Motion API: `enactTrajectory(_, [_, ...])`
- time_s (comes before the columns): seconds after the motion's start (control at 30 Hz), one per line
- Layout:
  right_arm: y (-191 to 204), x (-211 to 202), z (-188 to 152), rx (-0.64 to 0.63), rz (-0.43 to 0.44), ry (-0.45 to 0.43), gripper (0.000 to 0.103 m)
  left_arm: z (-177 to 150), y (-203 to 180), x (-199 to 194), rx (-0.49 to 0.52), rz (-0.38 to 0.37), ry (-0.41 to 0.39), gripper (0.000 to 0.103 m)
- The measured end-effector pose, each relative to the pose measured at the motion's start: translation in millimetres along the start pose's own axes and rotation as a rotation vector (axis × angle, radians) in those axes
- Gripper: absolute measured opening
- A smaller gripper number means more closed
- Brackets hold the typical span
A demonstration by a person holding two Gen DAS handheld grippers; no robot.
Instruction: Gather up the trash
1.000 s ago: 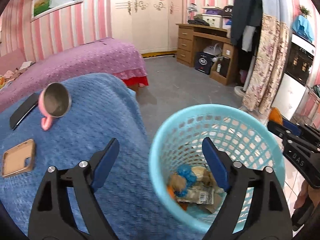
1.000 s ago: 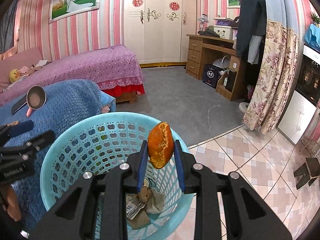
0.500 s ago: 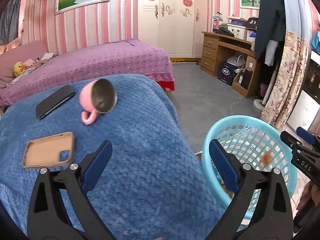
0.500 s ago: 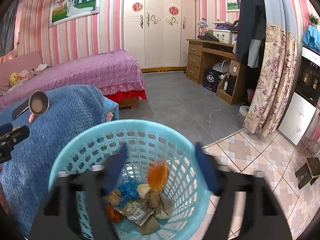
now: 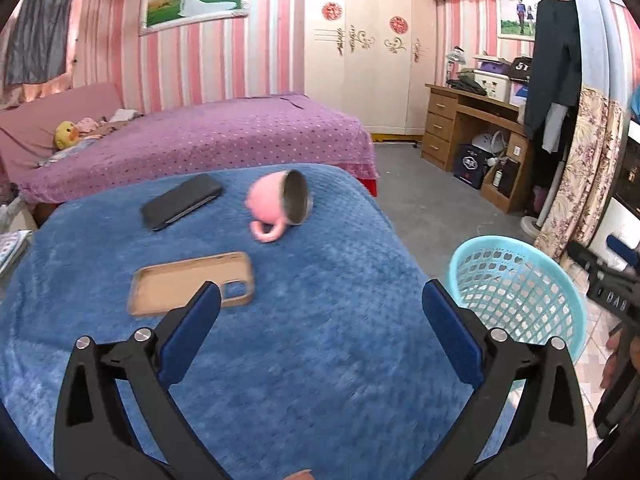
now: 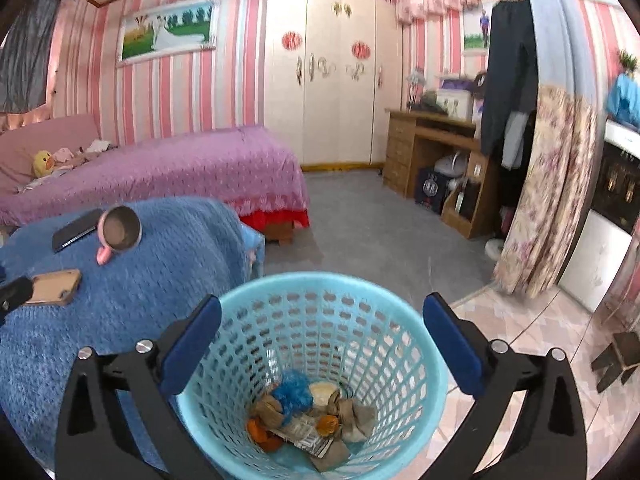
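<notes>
Trash is what we are after, and it lies in a small heap at the bottom of the light blue perforated plastic basket point(image 6: 316, 344): crumpled brown paper, a blue scrap, bits of orange peel point(image 6: 262, 432) and a printed wrapper. We see it in the lower middle of the right wrist view, straight below and ahead of our right claw point(image 6: 320, 344). That claw's blue-padded jaws are swinging apart, with nothing between them but the basket's open mouth, so we judge its load delivered.

Our left claw point(image 5: 320, 332) has its jaws spreading to their widest and is also empty, hanging over the blue textured blanket on the counter point(image 5: 328, 360). Nearest to it, just beyond the left pad in the left wrist view, lies the tan rectangular phone case point(image 5: 192, 288), its long axis running left to right across the frame. Farther, toward the upper middle, the pink mug with a metal inside point(image 5: 280, 204) lies tipped on its side, mouth facing right. Left of the mug sits the black phone point(image 5: 182, 201), its long axis slanted up to the right.

We see no loose trash on the blanket. If anything remains, our left claw is the nearer one to the counter, with the basket off to its right at the frame's right edge.
</notes>
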State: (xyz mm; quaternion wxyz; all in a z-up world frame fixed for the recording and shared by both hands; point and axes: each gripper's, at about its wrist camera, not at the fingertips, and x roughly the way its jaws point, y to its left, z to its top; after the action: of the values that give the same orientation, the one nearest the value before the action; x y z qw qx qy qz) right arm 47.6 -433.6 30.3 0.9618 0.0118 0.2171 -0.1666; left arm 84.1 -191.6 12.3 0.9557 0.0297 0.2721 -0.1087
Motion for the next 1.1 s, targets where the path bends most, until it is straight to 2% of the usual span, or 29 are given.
enactTrajectory(0.2, [33, -25, 6, -0.052, 0.046, -0.022, 0.099, -16, 25, -35, 0.014, 0.064, -0.023, 0.097])
enactTrajectory(0.3, [46, -36, -1, -0.042, 0.091, -0.007, 0.099, -22, 36, -47, 0.002, 0.066, -0.025, 0.097])
enactTrajectory(0.4, [62, -46, -12, -0.062, 0.095, 0.007, 0.099, -30, 47, -58, -0.013, 0.071, -0.033, 0.097])
enactTrajectory(0.77, [92, -75, -31, -0.049, 0.128, 0.027, 0.099, -49, 79, -66, -0.081, 0.079, -0.033, 0.097])
enactTrajectory(1.1, [111, -86, -34, -0.066, 0.121, 0.019, 0.099, -54, 93, -68, -0.089, 0.082, -0.051, 0.097])
